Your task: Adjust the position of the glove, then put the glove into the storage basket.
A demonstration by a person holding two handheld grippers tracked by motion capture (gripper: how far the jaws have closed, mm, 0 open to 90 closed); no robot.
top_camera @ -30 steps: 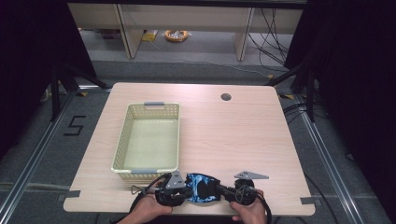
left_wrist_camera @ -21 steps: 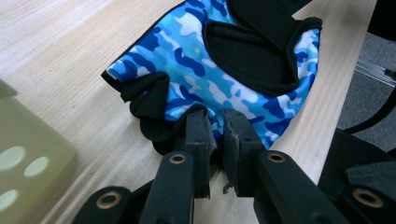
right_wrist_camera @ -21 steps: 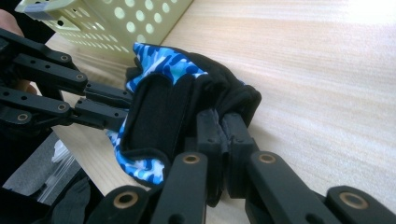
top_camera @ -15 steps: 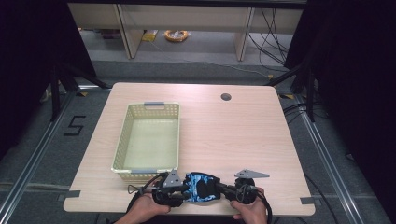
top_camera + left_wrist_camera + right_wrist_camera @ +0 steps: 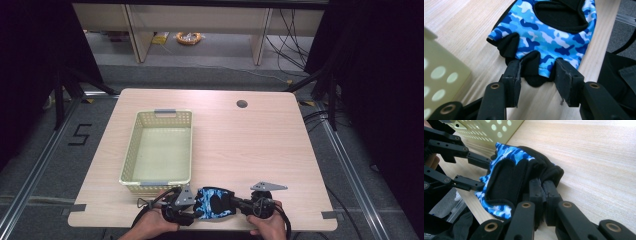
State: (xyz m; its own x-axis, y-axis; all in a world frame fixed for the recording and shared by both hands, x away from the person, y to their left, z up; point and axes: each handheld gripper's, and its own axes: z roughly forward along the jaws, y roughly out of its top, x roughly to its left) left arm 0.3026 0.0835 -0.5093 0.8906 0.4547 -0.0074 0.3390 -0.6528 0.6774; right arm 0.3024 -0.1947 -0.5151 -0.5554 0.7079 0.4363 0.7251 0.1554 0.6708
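A blue camouflage fingerless glove (image 5: 215, 201) with black trim lies on the table by its near edge, between my two grippers. My left gripper (image 5: 197, 209) is at its finger end. In the left gripper view the left gripper (image 5: 537, 67) has just been opening, and the glove (image 5: 544, 37) puts a black finger stub between the spread jaws without being squeezed. My right gripper (image 5: 235, 202) is on the other side. In the right gripper view the right gripper (image 5: 541, 185) is shut on the black cuff edge of the glove (image 5: 509, 177), with the left gripper (image 5: 486, 173) beyond it.
A pale yellow perforated basket (image 5: 131, 150) stands empty on the left half of the wooden table (image 5: 260, 145), just beyond the left gripper; its wall also appears close by (image 5: 441, 75) (image 5: 491, 130). A round cable hole (image 5: 242, 104) sits at the far side.
The left gripper's jaws have spread apart at the glove's finger end. The glove and the right gripper stay where they were.
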